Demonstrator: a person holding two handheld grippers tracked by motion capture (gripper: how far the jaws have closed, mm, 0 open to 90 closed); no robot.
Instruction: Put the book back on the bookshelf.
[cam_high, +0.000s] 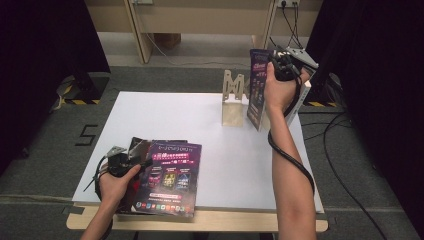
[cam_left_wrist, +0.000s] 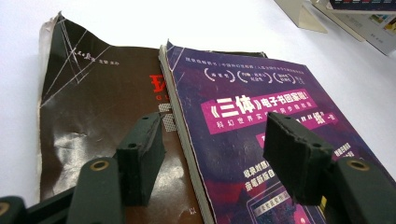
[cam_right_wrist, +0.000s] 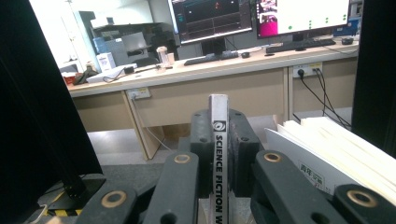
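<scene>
Your left gripper (cam_left_wrist: 212, 163) sits nearest, low over the stack at the table's (cam_high: 210, 125) near left corner; its black, rough-padded jaws stand wide apart, clamping nothing. One pad hangs above the brown book (cam_left_wrist: 98, 121), the other above the purple magazine (cam_left_wrist: 261, 135). That magazine has a glossy, flat, rectangular cover with pink banners and white print, and its grey page edge runs between your jaws. It lies flat on the brown book, whose shiny cover is creased and torn at the far corner. In the high view both long axes run from near edge to far edge, tilted slightly.

Your right gripper (cam_right_wrist: 219, 154) is closed narrow on a thin magazine (cam_high: 259, 87), pads pressing both covers at the spine. Its white spine (cam_right_wrist: 219, 154) carries black lettering and stands upright between the jaws. In the high view you hold this magazine above the table's far right area, long axis vertical, purple cover facing left, lower edge just beside the wooden stand (cam_high: 234, 102). This stand is pale plywood, an upright panel with a notched top. White books (cam_right_wrist: 336, 158) lean just right of the held magazine.
</scene>
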